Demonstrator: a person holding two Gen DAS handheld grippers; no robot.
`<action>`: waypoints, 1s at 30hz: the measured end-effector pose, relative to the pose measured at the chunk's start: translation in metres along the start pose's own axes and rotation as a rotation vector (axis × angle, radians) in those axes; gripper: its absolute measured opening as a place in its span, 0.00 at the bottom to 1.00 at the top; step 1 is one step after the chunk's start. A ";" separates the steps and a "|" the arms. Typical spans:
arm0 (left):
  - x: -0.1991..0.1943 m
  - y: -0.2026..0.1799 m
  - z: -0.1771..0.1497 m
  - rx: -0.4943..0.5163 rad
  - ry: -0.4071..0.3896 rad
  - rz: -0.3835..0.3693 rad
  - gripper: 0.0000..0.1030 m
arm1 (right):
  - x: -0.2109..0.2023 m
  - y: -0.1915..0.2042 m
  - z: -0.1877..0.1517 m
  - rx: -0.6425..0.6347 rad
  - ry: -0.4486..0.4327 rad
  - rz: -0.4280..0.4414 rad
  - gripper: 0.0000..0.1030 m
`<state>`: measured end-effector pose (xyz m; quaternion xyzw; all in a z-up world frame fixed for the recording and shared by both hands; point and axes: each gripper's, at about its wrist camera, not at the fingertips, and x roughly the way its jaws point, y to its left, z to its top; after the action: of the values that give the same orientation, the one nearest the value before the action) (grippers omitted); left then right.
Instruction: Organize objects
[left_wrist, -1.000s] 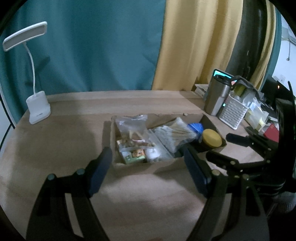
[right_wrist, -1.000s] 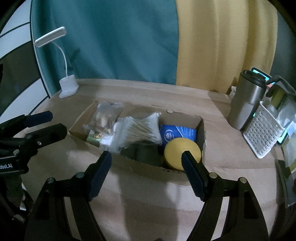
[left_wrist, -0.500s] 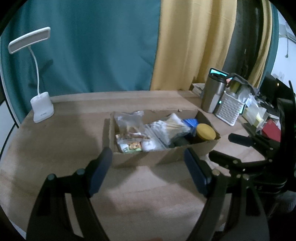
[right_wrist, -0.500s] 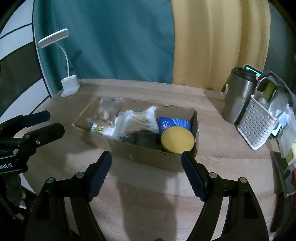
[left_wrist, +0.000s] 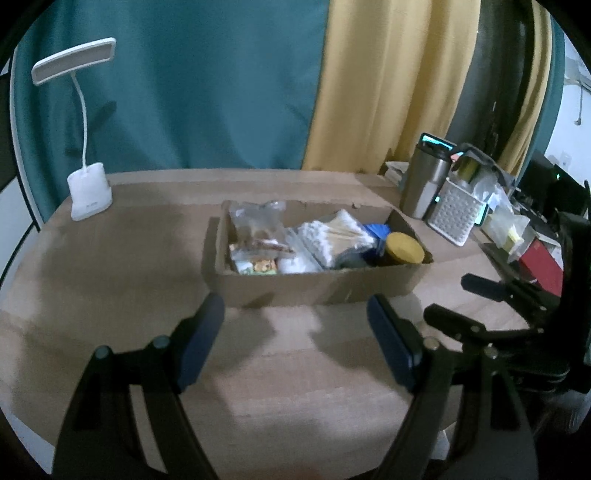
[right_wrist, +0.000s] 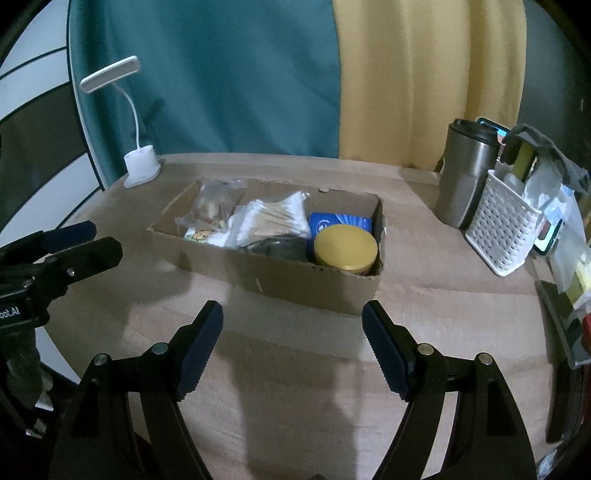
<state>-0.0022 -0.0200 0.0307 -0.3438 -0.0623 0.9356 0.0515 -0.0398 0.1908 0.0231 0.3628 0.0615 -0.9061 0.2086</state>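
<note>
Inside the cardboard box (right_wrist: 306, 284) in the middle of the wooden table (right_wrist: 295, 387) lie a clear bag of snacks (right_wrist: 214, 201), a bag of cotton swabs (right_wrist: 275, 218), a blue packet (right_wrist: 340, 221), something dark (right_wrist: 280, 249) and a jar with a yellow lid (right_wrist: 345, 245) in the right-hand corner. Both tools hang over the bare table in front of the box, well short of it: the left gripper (left_wrist: 295, 341) and the right gripper (right_wrist: 291, 341) stand with jaws spread and nothing between them. A white desk lamp (left_wrist: 88, 192) stands far left by the teal curtain (left_wrist: 184, 85). To the right of the box stand a steel mug (right_wrist: 465, 177) and a white perforated basket (right_wrist: 506, 229) stuffed with small things.
</note>
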 end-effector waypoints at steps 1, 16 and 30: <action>0.000 0.000 -0.002 0.000 0.000 0.001 0.79 | 0.000 0.000 0.000 0.000 0.001 0.000 0.78; -0.006 0.000 -0.023 -0.019 0.020 0.008 0.79 | -0.011 0.010 -0.018 -0.007 0.007 -0.016 0.78; -0.011 0.002 -0.026 -0.019 0.015 0.016 0.79 | -0.015 0.011 -0.020 -0.006 -0.001 -0.020 0.78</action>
<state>0.0226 -0.0218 0.0177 -0.3516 -0.0682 0.9328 0.0411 -0.0123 0.1912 0.0190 0.3611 0.0676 -0.9081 0.2007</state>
